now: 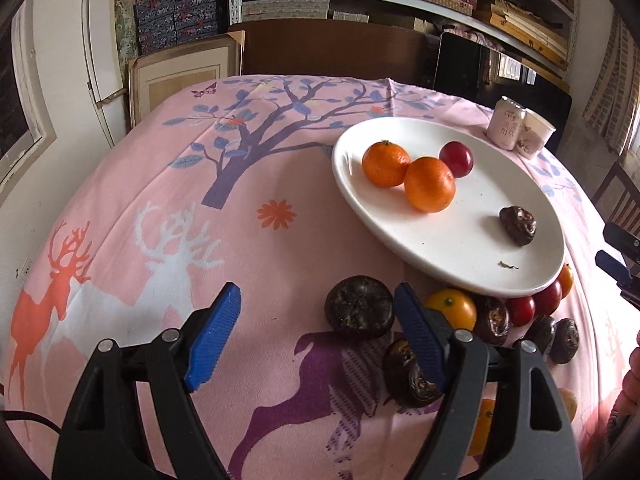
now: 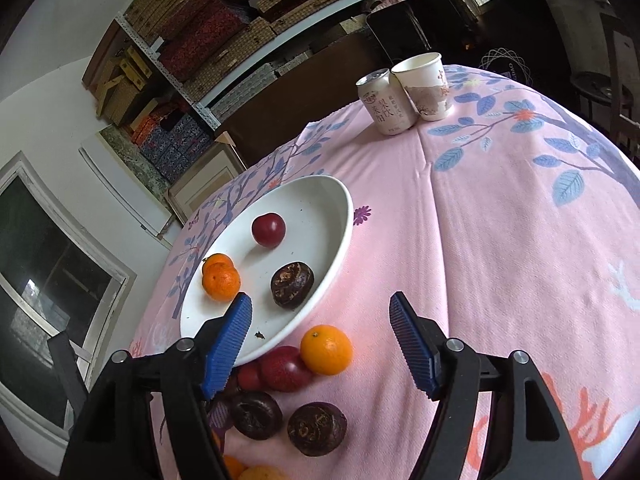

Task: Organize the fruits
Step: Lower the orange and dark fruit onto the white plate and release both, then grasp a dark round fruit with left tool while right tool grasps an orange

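The white plate [image 1: 360, 204] held two oranges [image 1: 429, 184], one red plum [image 1: 456, 159] and one dark chestnut [image 1: 518, 225]; more fruit lay nearer. Left gripper [image 1: 316, 332] and right gripper [image 2: 320, 334] hovered, jaws spread, empty.

Black tongs [image 1: 316, 312] (ribbed blue pads [image 1: 214, 338])

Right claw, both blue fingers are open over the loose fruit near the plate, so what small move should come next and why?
Probably lower the right claw around the orange on the cloth beside the plate and close. The claw stands open and empty, that orange lies between its fingers' lines, and the plate already holds two oranges with room left.
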